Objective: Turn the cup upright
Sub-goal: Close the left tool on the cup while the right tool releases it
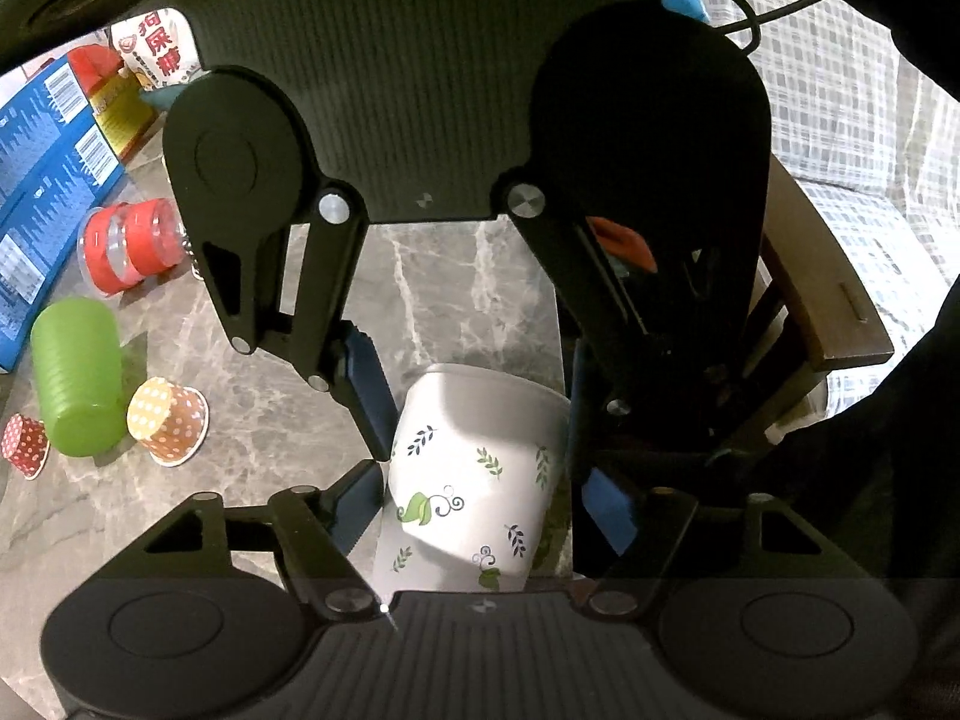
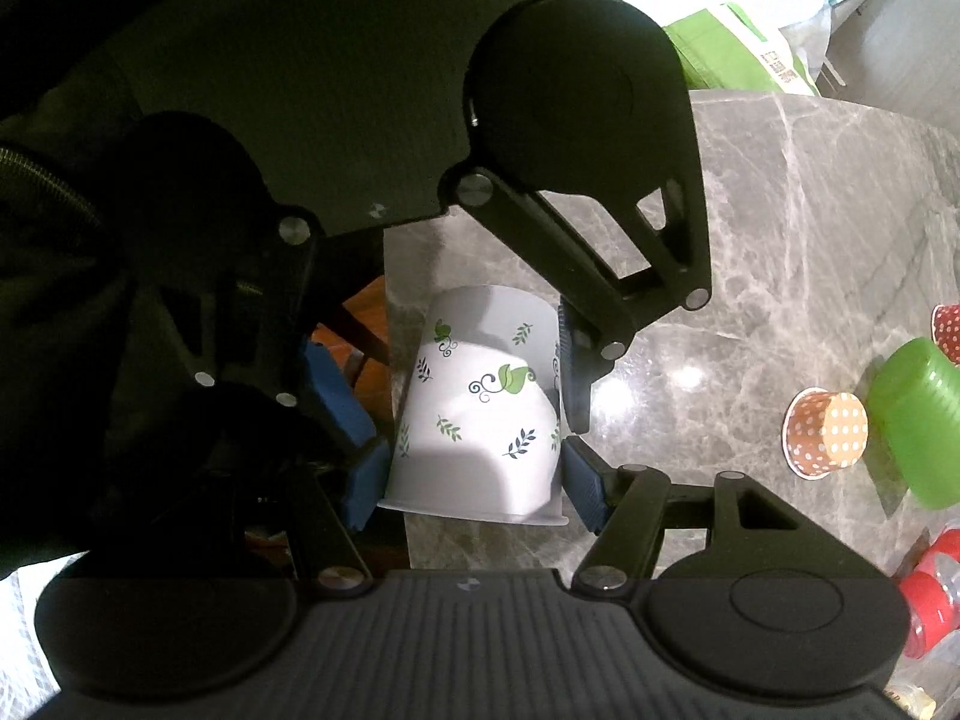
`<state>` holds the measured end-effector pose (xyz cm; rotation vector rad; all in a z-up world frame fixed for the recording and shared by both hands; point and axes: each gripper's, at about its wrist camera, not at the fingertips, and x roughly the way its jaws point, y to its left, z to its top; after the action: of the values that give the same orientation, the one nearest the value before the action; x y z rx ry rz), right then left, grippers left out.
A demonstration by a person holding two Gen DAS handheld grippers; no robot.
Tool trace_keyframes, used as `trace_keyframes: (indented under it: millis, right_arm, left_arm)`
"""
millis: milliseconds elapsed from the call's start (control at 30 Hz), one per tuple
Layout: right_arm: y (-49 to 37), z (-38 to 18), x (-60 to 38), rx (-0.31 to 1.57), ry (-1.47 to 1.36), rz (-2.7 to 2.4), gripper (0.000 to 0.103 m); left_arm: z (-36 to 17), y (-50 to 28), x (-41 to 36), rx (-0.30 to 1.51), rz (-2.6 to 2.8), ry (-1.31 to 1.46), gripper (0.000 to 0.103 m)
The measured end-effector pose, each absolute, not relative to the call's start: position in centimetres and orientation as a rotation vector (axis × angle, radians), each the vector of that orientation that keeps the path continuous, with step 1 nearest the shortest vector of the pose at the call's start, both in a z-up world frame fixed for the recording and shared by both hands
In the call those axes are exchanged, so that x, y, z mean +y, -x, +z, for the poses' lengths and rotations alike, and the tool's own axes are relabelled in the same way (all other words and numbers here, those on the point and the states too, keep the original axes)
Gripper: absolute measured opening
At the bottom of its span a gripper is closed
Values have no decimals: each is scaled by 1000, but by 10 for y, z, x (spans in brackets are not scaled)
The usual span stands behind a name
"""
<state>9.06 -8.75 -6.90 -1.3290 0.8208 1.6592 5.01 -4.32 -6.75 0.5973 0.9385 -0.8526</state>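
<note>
A: Now, cup (image 1: pixel 474 480) position?
B: At the desk (image 1: pixel 432 288) edge, tilted, between both grippers.
A: Left gripper (image 1: pixel 474 540)?
B: Fingers (image 1: pixel 360 510) closed on the cup's sides.
A: Right gripper (image 2: pixel 474 492)?
B: Fingers (image 2: pixel 585 495) likewise pressed to the cup near its rim.
A: Nearby?
B: Green cup (image 1: pixel 75 375), dotted cup (image 1: pixel 168 420), well apart.

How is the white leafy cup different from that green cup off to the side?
The white cup has a leaf print; the green cup is plain and translucent. The white one sits between both claws, right and left; the green one lies untouched. Neither stands upright.
</note>
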Motion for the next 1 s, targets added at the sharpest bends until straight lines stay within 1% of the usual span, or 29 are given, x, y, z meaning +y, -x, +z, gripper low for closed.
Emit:
trace_keyframes:
  millis: [67, 167, 300, 633, 667, 767, 800, 933, 1000]
  right_arm:
    - [-92, -70, -87, 821, 1330, 1659, 64]
    - [-92, -70, -87, 824, 1343, 1666, 64]
    - [-92, -69, -88, 819, 1351, 1669, 64]
    - [-93, -71, -89, 783, 1340, 1641, 66]
    - [-93, -70, -90, 766, 1338, 1632, 68]
    - [-90, -64, -97, 687, 1326, 1598, 86]
    - [-90, -62, -100, 667, 1313, 1587, 89]
    - [-96, -46, -114, 603, 1241, 1516, 92]
    - [-96, -36, -126, 560, 1186, 1480, 100]
  left_arm:
    - [-68, -50, -44, 942, -857, -613, 77]
    - [-71, -50, -46, 955, -843, -656, 72]
    - [-73, -51, -45, 960, -844, -646, 66]
    - [-74, -49, -43, 929, -804, -638, 65]
    - [-74, -50, -42, 927, -801, -631, 65]
    - [-74, -51, -41, 925, -796, -626, 65]
    - [-74, -51, -41, 923, -794, -627, 65]
    - [-74, -52, -41, 917, -780, -625, 65]
    - [-74, -51, -39, 906, -761, -612, 64]
